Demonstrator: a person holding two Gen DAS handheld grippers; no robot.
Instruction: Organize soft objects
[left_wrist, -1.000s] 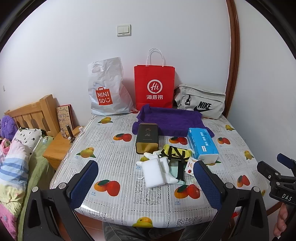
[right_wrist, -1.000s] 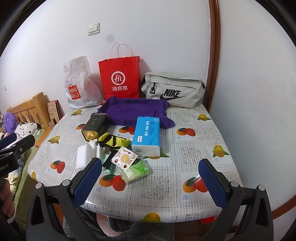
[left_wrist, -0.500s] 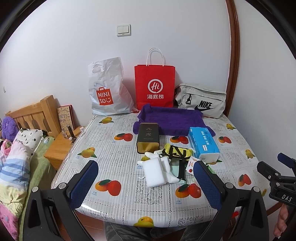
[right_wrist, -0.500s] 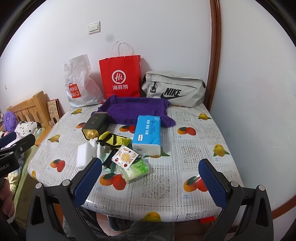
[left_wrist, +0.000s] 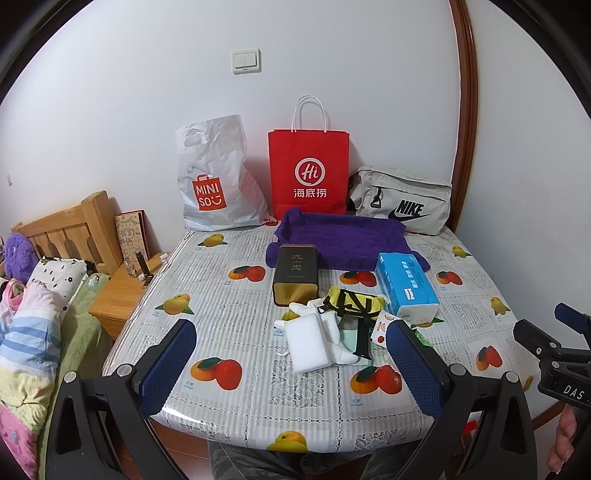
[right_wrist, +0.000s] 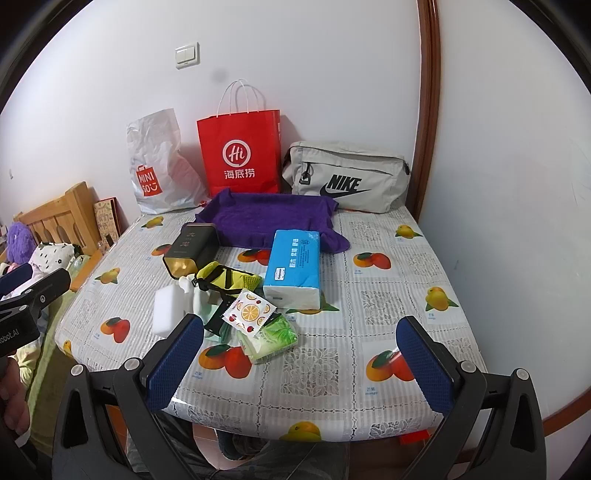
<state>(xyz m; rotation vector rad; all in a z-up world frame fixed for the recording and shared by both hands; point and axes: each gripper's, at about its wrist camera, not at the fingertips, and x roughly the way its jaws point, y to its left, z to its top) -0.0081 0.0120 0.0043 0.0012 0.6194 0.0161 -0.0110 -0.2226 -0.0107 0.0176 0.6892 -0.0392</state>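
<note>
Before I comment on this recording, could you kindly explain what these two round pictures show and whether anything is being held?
Each picture comes from a fisheye camera on a handheld two-finger gripper, looking along its blue-padded fingers. The left gripper and right gripper are both open, holding nothing, above the near edge of the table. On it lie a white sponge, a yellow pouch, a blue tissue pack, a dark tin and a purple towel, with three bags against the wall.

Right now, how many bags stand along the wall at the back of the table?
3: a white plastic bag on the left, a red paper bag in the middle, a grey bag on the right.
</note>
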